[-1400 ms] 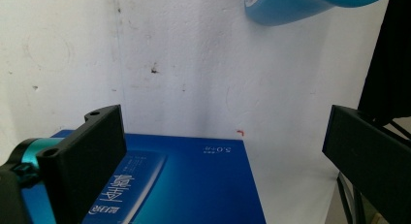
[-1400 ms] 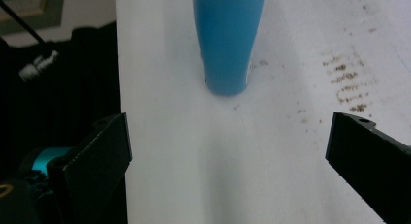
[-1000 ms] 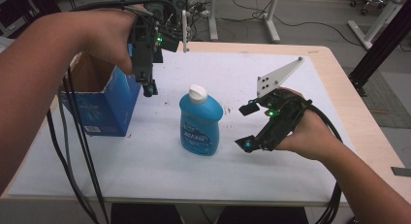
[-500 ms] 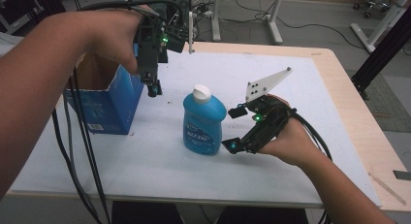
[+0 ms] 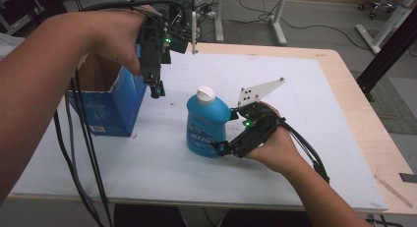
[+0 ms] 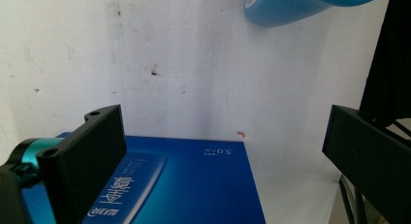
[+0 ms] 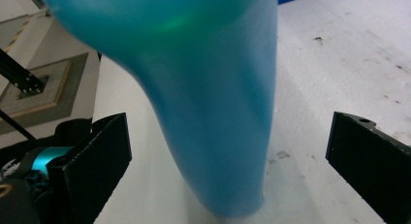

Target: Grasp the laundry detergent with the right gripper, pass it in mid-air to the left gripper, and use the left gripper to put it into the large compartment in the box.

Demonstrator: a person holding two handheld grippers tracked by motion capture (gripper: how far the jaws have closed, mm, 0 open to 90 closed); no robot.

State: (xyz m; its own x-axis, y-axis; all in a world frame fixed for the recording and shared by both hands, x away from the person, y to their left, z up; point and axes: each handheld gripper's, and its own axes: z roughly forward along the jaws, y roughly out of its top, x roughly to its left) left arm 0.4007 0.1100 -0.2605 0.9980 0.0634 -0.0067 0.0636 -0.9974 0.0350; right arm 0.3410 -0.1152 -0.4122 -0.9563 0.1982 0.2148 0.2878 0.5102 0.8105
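A blue bottle (image 5: 206,121) with a white cap stands upright mid-table. My right gripper (image 5: 226,132) comes at it from the right, open, one jaw on each side of the bottle's body; in the right gripper view the bottle (image 7: 208,88) sits between the jaws of the gripper (image 7: 228,161) without touching either. An open blue cardboard box (image 5: 110,99) stands to the left. My left gripper (image 5: 156,89) hangs pointing down by the box's right wall, open and empty. The left gripper view shows the gripper (image 6: 223,156) over the box's printed side (image 6: 194,185), the bottle's base (image 6: 291,3) beyond.
The white board (image 5: 305,74) covers most of the wooden table (image 5: 366,114). Black cables (image 5: 83,153) trail off the left front edge. Metal stand legs (image 5: 280,20) are on the floor behind the table. A thin strip (image 5: 391,185) lies near the front right corner.
My right gripper has slid left across the board until its open jaws straddle the bottle. The left gripper has stayed by the box.
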